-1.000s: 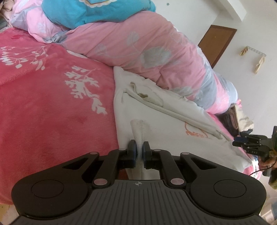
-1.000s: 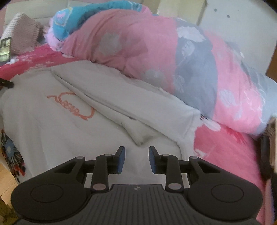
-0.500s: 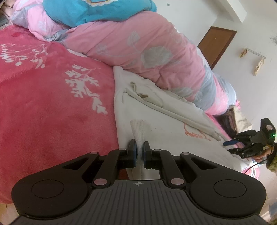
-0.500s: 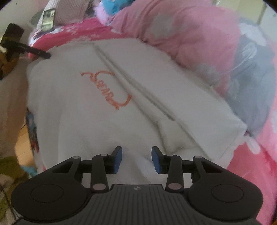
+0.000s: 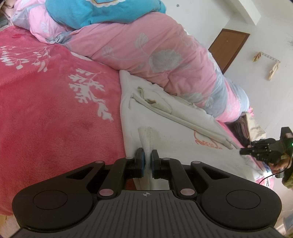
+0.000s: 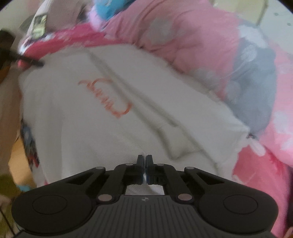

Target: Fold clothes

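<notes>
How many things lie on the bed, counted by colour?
White: 1, the garment
Pink: 1, the quilt
Blue: 1, the blanket
Total: 3, on the red bedspread

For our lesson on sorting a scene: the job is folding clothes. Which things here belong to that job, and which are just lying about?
Belongs to the job:
white sweater
left gripper, shut on its cuff
right gripper, shut on its edge

Just lying about:
pink quilt
blue bedding
red blanket
</notes>
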Available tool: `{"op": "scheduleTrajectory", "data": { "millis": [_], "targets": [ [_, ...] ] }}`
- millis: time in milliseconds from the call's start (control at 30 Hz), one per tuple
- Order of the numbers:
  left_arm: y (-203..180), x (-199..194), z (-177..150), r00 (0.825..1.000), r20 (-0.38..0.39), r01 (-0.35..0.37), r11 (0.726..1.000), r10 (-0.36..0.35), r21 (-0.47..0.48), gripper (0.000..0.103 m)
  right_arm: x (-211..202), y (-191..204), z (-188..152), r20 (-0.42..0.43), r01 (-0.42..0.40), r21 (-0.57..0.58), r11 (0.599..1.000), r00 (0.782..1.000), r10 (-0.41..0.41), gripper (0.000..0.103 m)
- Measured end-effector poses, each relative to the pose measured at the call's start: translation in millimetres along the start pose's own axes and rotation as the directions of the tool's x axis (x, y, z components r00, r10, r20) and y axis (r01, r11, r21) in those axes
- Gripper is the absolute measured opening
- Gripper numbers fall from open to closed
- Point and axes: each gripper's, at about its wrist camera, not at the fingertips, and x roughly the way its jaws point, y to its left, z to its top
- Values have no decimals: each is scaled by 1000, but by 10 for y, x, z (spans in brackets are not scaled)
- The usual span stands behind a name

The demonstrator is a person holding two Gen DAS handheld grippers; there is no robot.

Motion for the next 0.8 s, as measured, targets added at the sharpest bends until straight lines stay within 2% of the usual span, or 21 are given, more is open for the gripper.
{"op": "scheduleTrajectory", "data": {
  "millis": [233, 367, 433, 500, 567, 633, 667, 733, 800],
  "targets": [
    [-1, 0, -3, 1000, 1, 0, 1000, 0, 0, 8, 197, -84, -58, 5, 55, 59, 997, 998, -56, 1],
    [1, 5, -3, 1000, -1, 0, 1000, 0, 0, 8, 300, -180, -116, 13, 91, 182, 979, 995, -95, 1],
    [4, 2, -1, 1000, -1, 0, 1000, 0, -2, 8, 259, -297, -137, 19, 139, 280, 950, 989, -150, 3],
    [5, 0, 0, 1000, -1, 0, 1000, 0, -2, 8, 156, -501, -224, 21, 161, 413, 896, 982, -186, 4],
    [4, 3, 0, 1000, 0, -1, 1000, 1, -2, 8, -7, -738, -339, 27, 125, 561, 818, 985, -170, 5],
    [4, 8, 1, 1000, 0, -1, 1000, 1, -4, 8, -138, -859, -439, 32, 86, 641, 762, 990, -139, 7],
    [4, 8, 1, 1000, 0, -2, 1000, 2, -3, 8, -185, -878, -480, 36, 63, 664, 745, 993, -116, 10],
    [1, 9, -2, 1000, 1, -2, 1000, 2, -1, 8, -213, -840, -533, 30, 49, 674, 737, 995, -93, 35],
    [2, 9, -3, 1000, 2, -3, 1000, 3, -3, 8, -206, -792, -569, 18, 46, 666, 745, 997, -78, 40]
  ]
}}
